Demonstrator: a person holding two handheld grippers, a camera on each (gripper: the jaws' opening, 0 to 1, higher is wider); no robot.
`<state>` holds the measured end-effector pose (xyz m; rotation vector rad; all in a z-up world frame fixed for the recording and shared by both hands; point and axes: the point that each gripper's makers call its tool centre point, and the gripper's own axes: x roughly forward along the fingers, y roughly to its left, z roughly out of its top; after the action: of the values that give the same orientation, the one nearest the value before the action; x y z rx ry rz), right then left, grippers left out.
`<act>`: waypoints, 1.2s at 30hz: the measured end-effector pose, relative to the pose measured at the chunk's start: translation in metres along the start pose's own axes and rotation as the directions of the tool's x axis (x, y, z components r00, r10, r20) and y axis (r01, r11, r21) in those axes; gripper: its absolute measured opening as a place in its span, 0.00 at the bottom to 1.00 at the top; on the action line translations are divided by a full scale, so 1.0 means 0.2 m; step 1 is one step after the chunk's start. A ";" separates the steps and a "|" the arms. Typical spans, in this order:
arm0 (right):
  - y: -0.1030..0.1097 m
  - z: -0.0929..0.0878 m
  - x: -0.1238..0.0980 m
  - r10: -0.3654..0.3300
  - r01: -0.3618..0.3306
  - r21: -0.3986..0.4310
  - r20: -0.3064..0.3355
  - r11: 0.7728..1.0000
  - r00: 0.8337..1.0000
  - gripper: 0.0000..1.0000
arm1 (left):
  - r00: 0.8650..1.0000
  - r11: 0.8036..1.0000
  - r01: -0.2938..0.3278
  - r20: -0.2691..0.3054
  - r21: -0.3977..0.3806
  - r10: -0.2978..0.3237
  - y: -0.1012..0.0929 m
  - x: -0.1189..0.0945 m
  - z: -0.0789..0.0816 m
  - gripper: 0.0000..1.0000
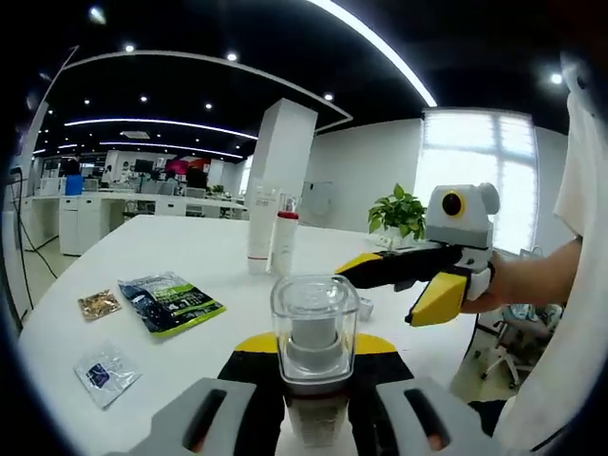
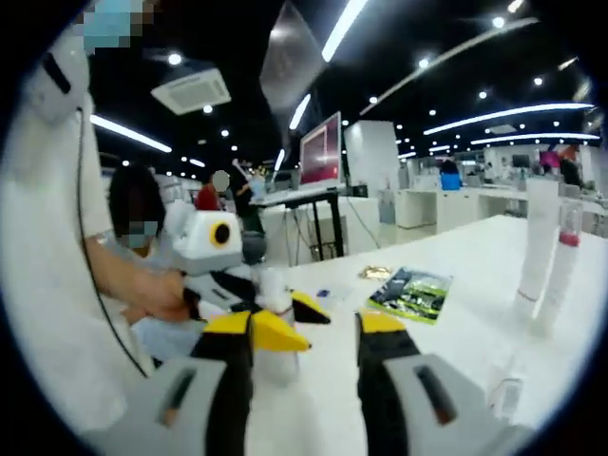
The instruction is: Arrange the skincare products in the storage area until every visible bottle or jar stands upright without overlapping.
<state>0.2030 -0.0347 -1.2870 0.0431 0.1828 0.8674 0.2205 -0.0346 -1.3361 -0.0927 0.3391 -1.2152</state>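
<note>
A clear square jar (image 1: 314, 328) is gripped upright between the jaws of the left gripper (image 1: 313, 418), held above the near part of the white table (image 1: 190, 256). The right gripper (image 1: 418, 285) is seen just right of the jar, jaws spread, nothing held. A white tube (image 1: 261, 228) and a red-capped bottle (image 1: 284, 242) stand upright, far, straight ahead of the jar, long axes vertical. The left gripper is judged nearer for placing beside them.

White table (image 2: 456, 285) — green packet (image 2: 411, 292) centre; white tube (image 2: 535, 249), red-collared bottle (image 2: 560, 275) beyond it; right gripper (image 2: 306, 347) gaping.
</note>
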 end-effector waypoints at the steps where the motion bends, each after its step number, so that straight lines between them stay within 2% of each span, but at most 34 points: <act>1: 0.02 0.01 0.03 0.021 -0.021 -0.004 0.000 1.000 1.000 0.41 | 1.000 1.000 0.004 -0.002 0.002 -0.004 -0.01 0.00 0.00 0.24; 4: 0.09 0.01 0.10 0.082 -0.082 -0.010 -0.010 0.997 0.997 0.41 | 1.000 1.000 0.013 0.000 0.004 -0.013 -0.03 0.00 -0.02 0.24; 9: 0.18 -0.03 0.19 0.158 -0.160 -0.022 -0.062 0.987 0.985 0.37 | 0.999 0.999 0.038 -0.007 0.033 -0.038 -0.07 0.01 -0.03 0.24; 10: 0.18 -0.05 0.20 0.162 -0.165 -0.026 -0.080 0.986 0.983 0.36 | 0.999 0.998 0.044 -0.009 0.038 -0.044 -0.07 0.01 -0.03 0.24; 15: 0.17 -0.06 0.20 0.162 -0.163 -0.003 -0.083 0.987 0.983 0.24 | 0.996 0.993 0.083 -0.023 0.080 -0.082 -0.12 0.03 -0.05 0.24; 16: 0.16 -0.06 0.19 0.153 -0.156 -0.023 -0.091 0.987 0.984 0.21 | 0.995 0.990 0.097 -0.030 0.102 -0.094 -0.13 0.03 -0.05 0.24; 17: 0.16 -0.07 0.18 0.155 -0.160 -0.045 -0.096 0.986 0.983 0.21 | 0.994 0.988 0.103 -0.034 0.116 -0.100 -0.14 0.03 -0.05 0.24; 21: 0.18 -0.06 0.17 0.163 -0.168 -0.039 -0.093 0.985 0.982 0.20 | 0.994 0.985 0.112 -0.033 0.131 -0.109 -0.14 0.03 -0.06 0.24; 22: 0.18 -0.06 0.17 0.125 -0.132 -0.079 -0.090 0.988 0.988 0.20 | 0.994 0.983 0.110 -0.029 0.146 -0.107 -0.14 0.03 -0.05 0.24; 23: 0.16 -0.06 0.17 0.084 -0.091 -0.092 -0.079 0.992 0.993 0.20 | 0.996 0.985 0.082 -0.037 0.154 -0.077 -0.12 0.04 -0.06 0.24; 25: 0.15 -0.05 0.18 0.040 -0.046 -0.089 -0.065 0.995 0.997 0.20 | 0.997 0.988 0.054 -0.058 0.145 -0.046 -0.09 0.04 -0.09 0.25; 26: 0.13 -0.05 0.18 -0.005 0.001 -0.090 -0.054 0.996 0.999 0.20 | 0.997 0.990 0.041 -0.070 0.137 -0.032 -0.08 0.04 -0.11 0.25; 32: 0.10 -0.05 0.19 -0.079 0.075 -0.083 -0.044 0.994 0.996 0.20 | 0.997 0.993 -0.001 -0.079 0.121 0.011 -0.03 0.03 -0.18 0.25; 36: 0.10 -0.05 0.20 -0.067 0.063 -0.097 -0.040 0.993 0.997 0.21 | 0.998 0.994 -0.006 -0.065 0.111 0.013 -0.01 0.00 -0.20 0.24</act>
<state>0.2110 0.0085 -1.3003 -0.0706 0.1818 0.8118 0.2073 -0.0316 -1.3731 0.0450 0.3286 -1.2272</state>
